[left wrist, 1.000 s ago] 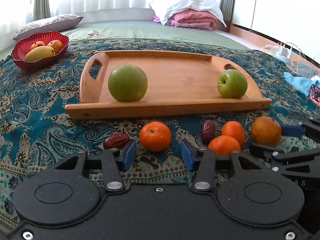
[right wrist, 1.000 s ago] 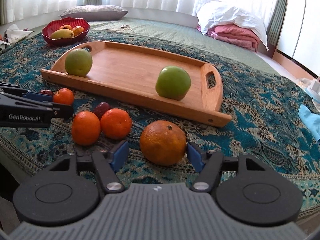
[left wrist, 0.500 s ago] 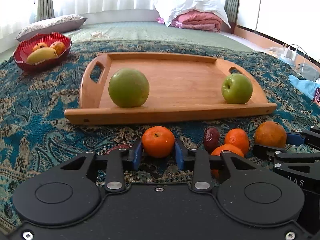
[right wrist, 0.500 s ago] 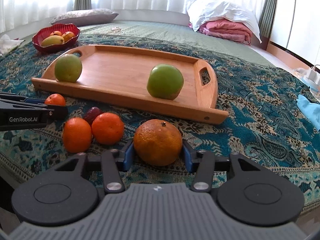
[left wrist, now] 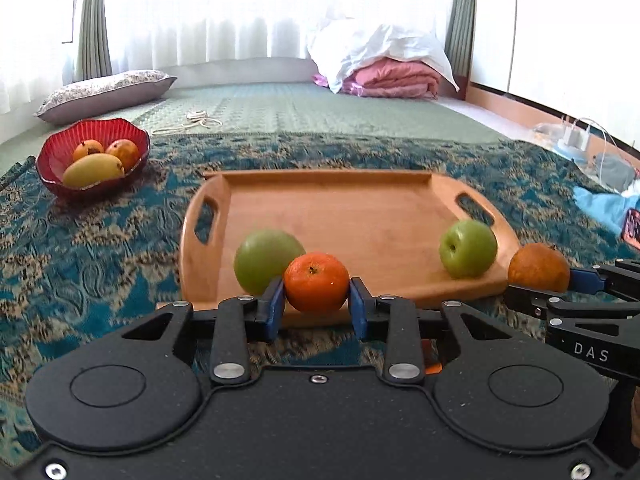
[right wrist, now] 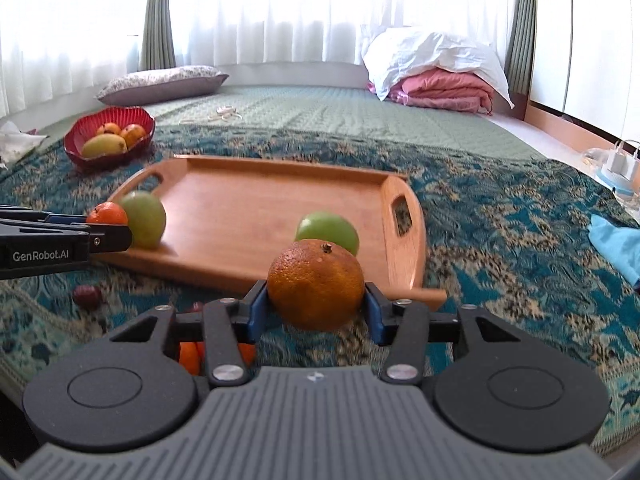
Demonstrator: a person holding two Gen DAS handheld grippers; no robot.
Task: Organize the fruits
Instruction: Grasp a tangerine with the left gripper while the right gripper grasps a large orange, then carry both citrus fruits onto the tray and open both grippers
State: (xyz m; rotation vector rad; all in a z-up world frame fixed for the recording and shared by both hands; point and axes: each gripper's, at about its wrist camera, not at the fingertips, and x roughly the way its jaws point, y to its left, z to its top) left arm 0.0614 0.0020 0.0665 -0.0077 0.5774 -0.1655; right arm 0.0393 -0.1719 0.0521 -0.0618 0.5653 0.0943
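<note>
My left gripper (left wrist: 317,304) is shut on a small orange tangerine (left wrist: 317,282) and holds it above the cloth in front of the wooden tray (left wrist: 340,216). My right gripper (right wrist: 316,312) is shut on a larger dull orange (right wrist: 316,290), lifted near the tray's right front corner (right wrist: 404,272). Two green apples lie on the tray, one at the left (left wrist: 264,260) and one at the right (left wrist: 468,248). Other tangerines (right wrist: 190,356) show partly under my right gripper. A dark date (right wrist: 86,296) lies on the cloth.
A red bowl (left wrist: 52,160) with a mango and other fruit stands at the back left on the patterned teal cloth (left wrist: 80,248). A pillow (left wrist: 104,96) and folded pink bedding (left wrist: 392,80) lie behind. A blue cloth (right wrist: 616,244) lies at the right.
Both grippers closed on their fruits, the left on the tangerine and the right on the large orange, and lifted them off the cloth toward the tray.
</note>
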